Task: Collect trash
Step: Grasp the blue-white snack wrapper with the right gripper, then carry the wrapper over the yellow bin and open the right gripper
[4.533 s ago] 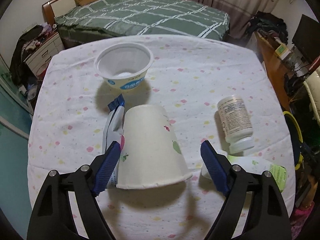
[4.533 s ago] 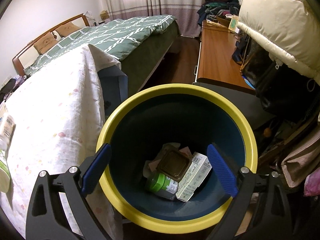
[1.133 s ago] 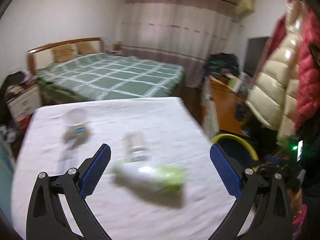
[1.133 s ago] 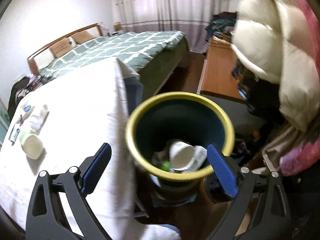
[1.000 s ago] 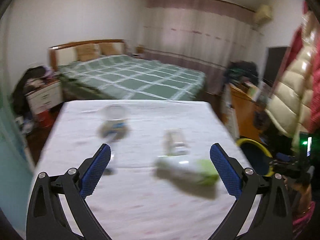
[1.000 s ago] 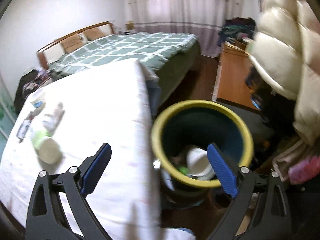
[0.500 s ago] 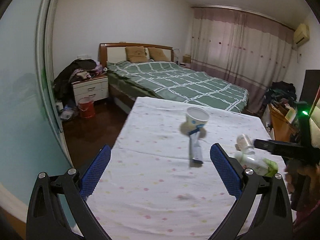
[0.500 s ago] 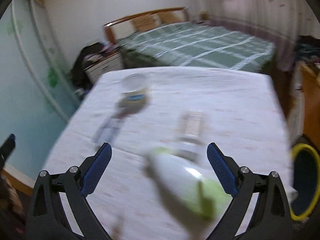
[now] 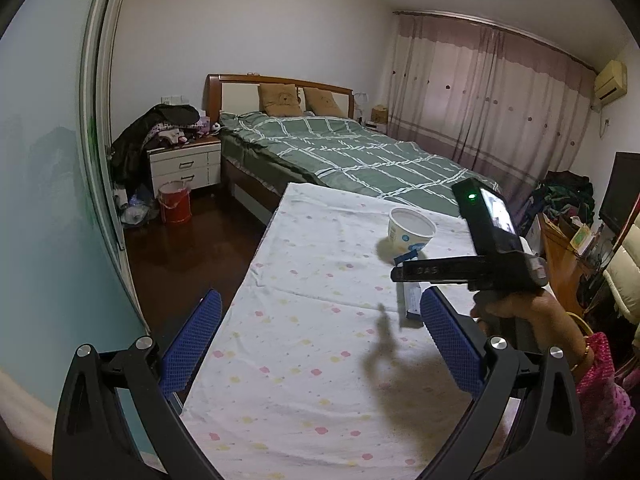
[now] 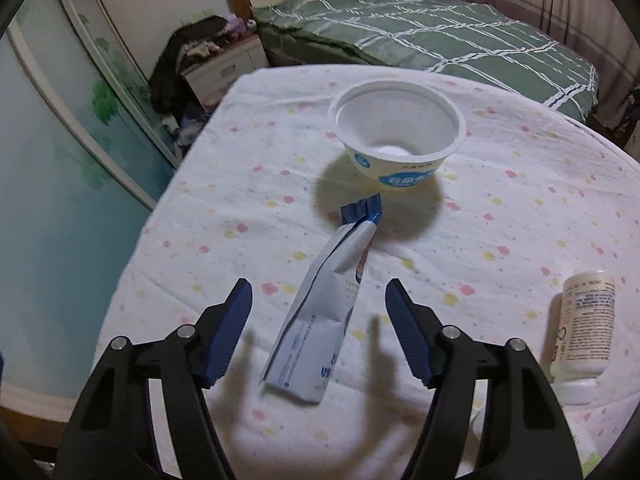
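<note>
Both fingers [image 10: 234, 332] straddle, apparently untouching, the pouch [image 10: 320, 320] lengthwise toward the cup [image 10: 396, 132].

Bare tablecloth [image 10: 240, 208] left of the wrapper [image 10: 320, 316]; cup [image 10: 396, 136] behind (bottle [image 10: 584, 328] right) crowds.

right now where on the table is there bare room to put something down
Bare cloth lies left of the white-and-blue pouch up to the table's left edge. It is crowded toward the yogurt cup and the lying white bottle.
</note>
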Tool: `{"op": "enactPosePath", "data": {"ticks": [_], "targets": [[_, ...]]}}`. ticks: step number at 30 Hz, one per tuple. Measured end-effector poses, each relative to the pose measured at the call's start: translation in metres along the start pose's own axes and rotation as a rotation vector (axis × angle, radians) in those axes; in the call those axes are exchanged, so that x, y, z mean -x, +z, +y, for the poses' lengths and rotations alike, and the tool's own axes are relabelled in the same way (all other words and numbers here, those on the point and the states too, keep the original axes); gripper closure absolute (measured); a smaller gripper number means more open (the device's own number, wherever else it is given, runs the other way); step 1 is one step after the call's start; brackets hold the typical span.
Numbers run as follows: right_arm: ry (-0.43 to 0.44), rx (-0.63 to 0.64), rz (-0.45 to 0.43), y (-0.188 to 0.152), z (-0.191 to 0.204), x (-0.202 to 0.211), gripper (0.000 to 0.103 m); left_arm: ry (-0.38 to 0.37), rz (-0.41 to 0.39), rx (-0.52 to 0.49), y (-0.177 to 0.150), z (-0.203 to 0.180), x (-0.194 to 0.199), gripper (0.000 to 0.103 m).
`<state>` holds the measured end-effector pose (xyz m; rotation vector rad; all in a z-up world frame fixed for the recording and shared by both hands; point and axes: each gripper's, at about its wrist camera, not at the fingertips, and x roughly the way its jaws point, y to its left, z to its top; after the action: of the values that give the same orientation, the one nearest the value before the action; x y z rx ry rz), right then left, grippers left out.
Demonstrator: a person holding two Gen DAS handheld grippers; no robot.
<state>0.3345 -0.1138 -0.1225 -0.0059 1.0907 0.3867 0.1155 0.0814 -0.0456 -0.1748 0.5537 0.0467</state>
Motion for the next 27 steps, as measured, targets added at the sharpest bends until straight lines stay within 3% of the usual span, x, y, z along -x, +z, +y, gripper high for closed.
{"op": "enactPosePath", "data": {"ticks": [11,13,15,27], "targets": [[-0.017,0.021,0.033,-0.010,0.008,-0.017,0.065,-0.022,0.017,0.005,-0.006,-0.004,-0.002,0.005],[-0.020,0.019,0.025,-0.013,0.006,-0.015,0.076,-0.022,0.017,0.003,-0.006,-0.005,0.000,0.005],[-0.004,0.006,0.019,-0.016,0.002,-0.012,0.080,-0.021,0.019,0.003,-0.006,-0.006,-0.001,0.005],[0.073,-0.033,-0.142,-0.048,-0.023,0.063,0.081,-0.044,0.045,-0.021,-0.010,-0.023,-0.006,0.005]]}}
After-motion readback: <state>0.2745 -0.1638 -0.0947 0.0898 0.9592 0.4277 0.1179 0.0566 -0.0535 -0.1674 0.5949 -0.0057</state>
